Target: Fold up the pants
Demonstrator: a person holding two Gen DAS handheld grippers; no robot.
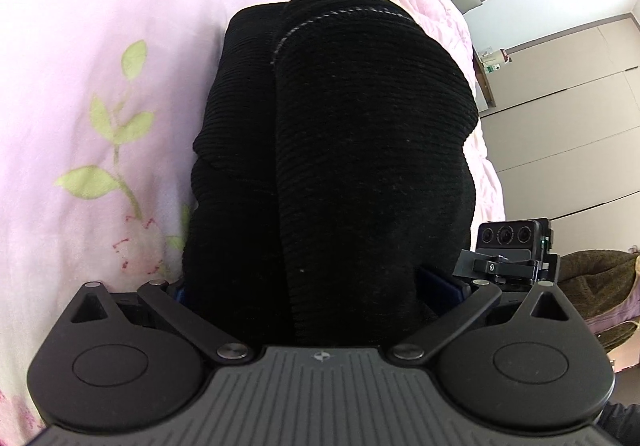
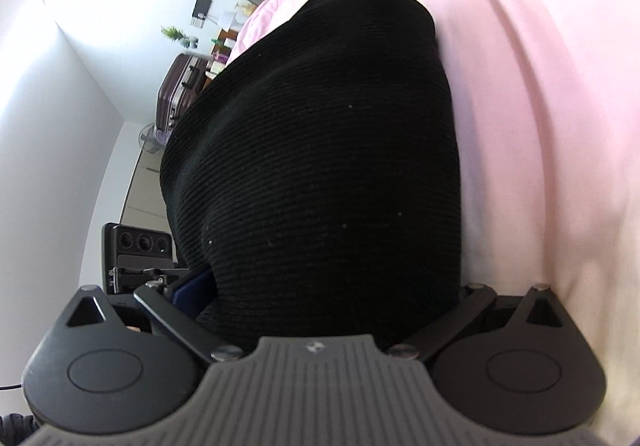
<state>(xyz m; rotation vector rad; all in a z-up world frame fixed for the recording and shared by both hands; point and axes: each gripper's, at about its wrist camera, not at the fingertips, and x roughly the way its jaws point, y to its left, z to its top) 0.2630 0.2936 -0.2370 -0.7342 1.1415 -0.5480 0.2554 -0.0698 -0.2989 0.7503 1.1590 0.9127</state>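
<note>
Both tongs are pinching the black ribbed pants: left gripper and right gripper each have cloth bunched between the blue pads, fingertips buried. Pants are hanging off the grips above the pink floral bedsheet. Risk: thick knit layers sliding out of one pinch, so the fold is landing skewed. Left view is showing a stitched seam edge and a second layer; right view is showing only one smooth face plus a suitcase
</note>
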